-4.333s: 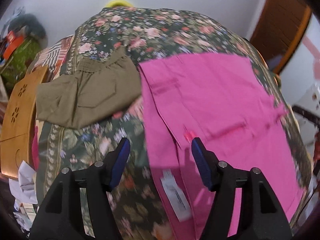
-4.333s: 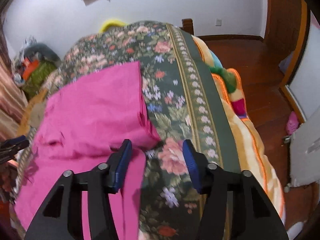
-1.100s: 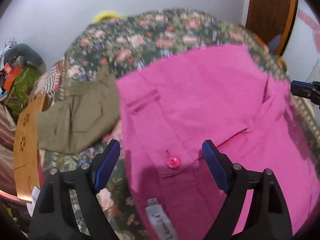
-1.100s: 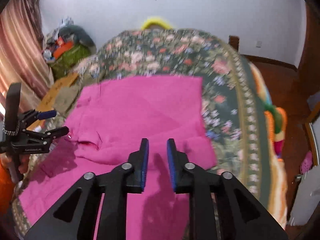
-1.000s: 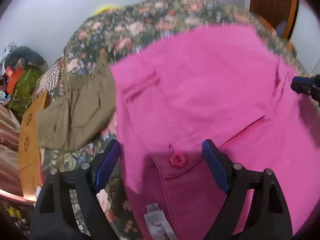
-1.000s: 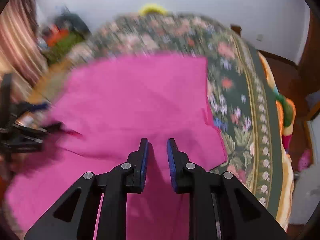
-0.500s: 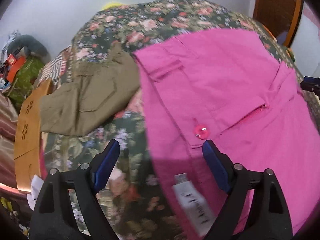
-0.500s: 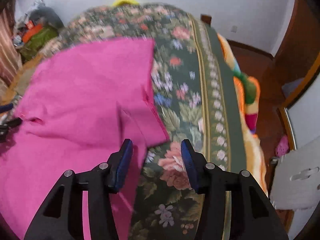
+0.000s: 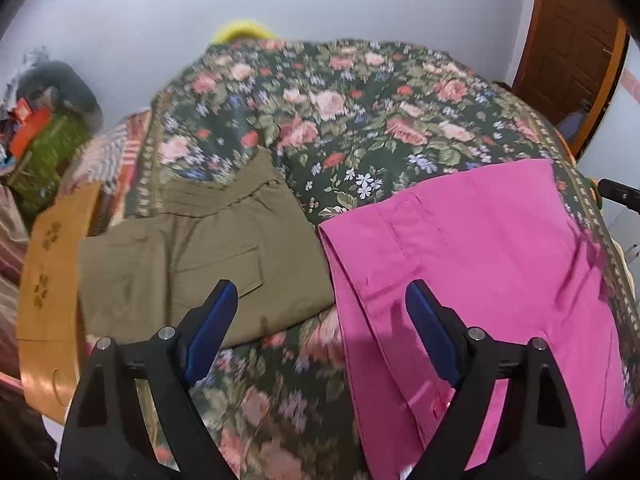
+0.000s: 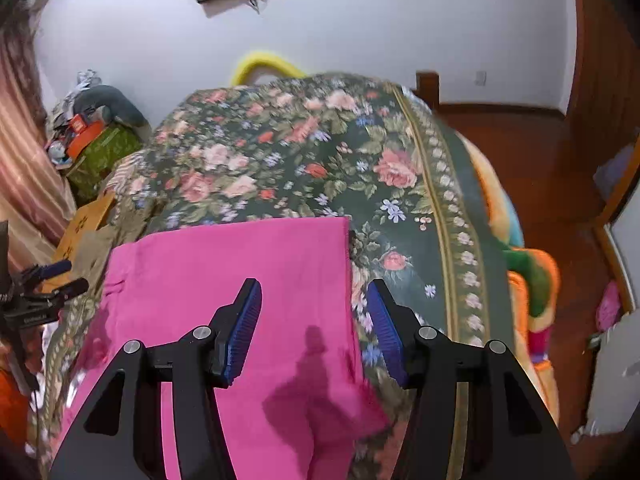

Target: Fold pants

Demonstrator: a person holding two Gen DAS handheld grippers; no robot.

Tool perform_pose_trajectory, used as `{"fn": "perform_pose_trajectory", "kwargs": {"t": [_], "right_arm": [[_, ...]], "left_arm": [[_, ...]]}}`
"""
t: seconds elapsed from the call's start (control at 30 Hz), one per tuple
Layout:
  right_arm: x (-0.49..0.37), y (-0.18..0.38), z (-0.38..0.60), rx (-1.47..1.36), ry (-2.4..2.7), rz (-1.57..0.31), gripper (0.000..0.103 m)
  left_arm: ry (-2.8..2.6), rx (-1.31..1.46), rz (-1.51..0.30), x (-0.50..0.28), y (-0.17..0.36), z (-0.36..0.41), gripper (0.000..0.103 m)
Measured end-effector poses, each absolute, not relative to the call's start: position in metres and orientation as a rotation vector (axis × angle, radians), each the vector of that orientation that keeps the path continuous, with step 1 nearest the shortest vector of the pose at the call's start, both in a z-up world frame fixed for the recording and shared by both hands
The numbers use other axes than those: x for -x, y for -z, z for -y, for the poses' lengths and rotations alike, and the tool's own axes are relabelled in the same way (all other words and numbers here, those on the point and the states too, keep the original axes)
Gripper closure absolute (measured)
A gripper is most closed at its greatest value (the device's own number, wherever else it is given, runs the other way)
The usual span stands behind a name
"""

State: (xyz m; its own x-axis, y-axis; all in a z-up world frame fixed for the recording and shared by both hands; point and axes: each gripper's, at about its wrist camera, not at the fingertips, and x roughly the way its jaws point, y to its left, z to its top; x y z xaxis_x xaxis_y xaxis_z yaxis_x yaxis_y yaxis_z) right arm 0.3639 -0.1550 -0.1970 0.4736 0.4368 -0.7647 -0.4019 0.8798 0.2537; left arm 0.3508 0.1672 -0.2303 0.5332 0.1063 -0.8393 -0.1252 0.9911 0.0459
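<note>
Both grippers are held wide apart with nothing between the jaws; the left gripper is poised over the gap between the pink pants and the olive pants; the right gripper is poised over the pink pants' right edge; both garments are laid flat on the floral bedspread.
</note>
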Motion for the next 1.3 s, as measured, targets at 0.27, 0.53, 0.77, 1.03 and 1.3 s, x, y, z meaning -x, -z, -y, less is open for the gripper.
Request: {"fn": "perform_pose_trajectory", "kwargs": {"t": [0.27, 0.53, 0.77, 1.03, 1.3], "right_arm": [[-0.411, 0.235, 0.144, -0.043, -0.505, -1.013, 0.052], [-0.422, 0.248, 0.127, -0.064, -0.578, -0.983, 0.065], [-0.419, 0.239, 0.12, -0.027, -0.568, -0.931, 0.099], [-0.396, 0.181, 0.115, 0.02, -0.562, -0.783, 0.1], [-0.352, 0.109, 0.123, 0.021, -0.611, -0.668, 0.1]], "left_arm": [[-0.077, 0.146, -1.051, -0.396, 0.268, -0.182, 0.016], [0.031, 0.256, -1.047, -0.411, 0.279, -0.184, 0.029], [0.055, 0.285, -1.036, -0.407, 0.263, -0.174, 0.081], [-0.003, 0.2, -0.96, -0.391, 0.212, -0.17, 0.085], [-0.027, 0.116, -0.864, -0.355, 0.144, -0.159, 0.085]]}}
